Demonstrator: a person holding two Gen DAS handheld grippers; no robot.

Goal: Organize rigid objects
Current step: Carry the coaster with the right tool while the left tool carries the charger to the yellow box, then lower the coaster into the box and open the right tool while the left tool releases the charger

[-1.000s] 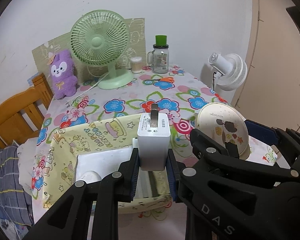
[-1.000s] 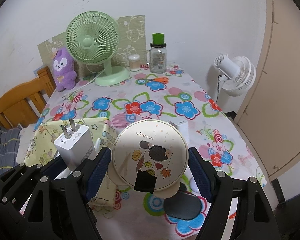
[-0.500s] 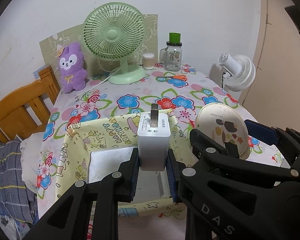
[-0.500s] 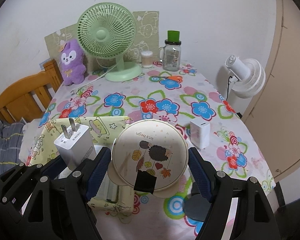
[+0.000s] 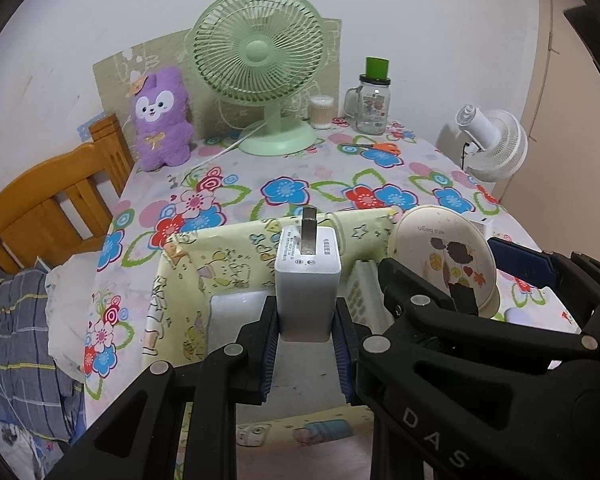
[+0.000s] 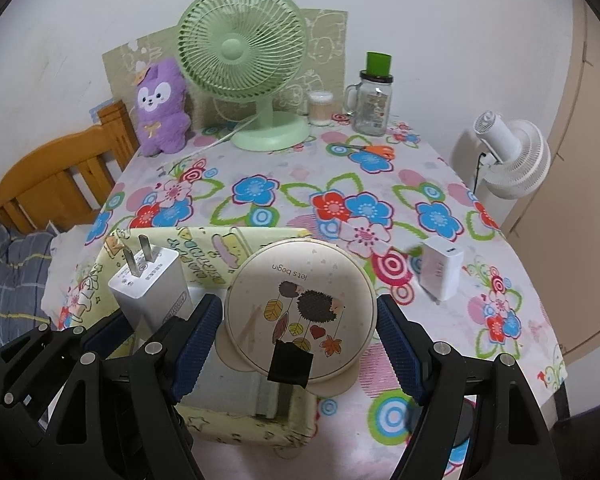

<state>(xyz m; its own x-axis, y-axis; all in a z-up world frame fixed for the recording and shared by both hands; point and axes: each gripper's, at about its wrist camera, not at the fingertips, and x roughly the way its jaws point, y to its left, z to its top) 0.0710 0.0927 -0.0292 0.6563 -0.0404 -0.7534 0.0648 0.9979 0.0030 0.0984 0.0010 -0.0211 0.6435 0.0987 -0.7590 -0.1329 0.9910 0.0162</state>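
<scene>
left gripper [image 5: 307, 344] jaws pinching white plug charger [image 5: 307, 280] prongs up, right gripper [image 6: 300, 350] jaws clamped on round hedgehog-print case [image 6: 300, 308], both over yellow storage box [image 6: 204, 252], second white charger [image 6: 440, 274] upright on floral tablecloth [image 6: 300, 172]

"DAS" on tool [image 5: 456, 288]

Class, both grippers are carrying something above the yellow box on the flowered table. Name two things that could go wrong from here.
1. The left gripper grips only the lower end of the white charger; it could pivot or slip before reaching the yellow box.
2. The right gripper holds the round hedgehog case by its curved edges, close beside the charger; the two might collide as they drop in.
</scene>
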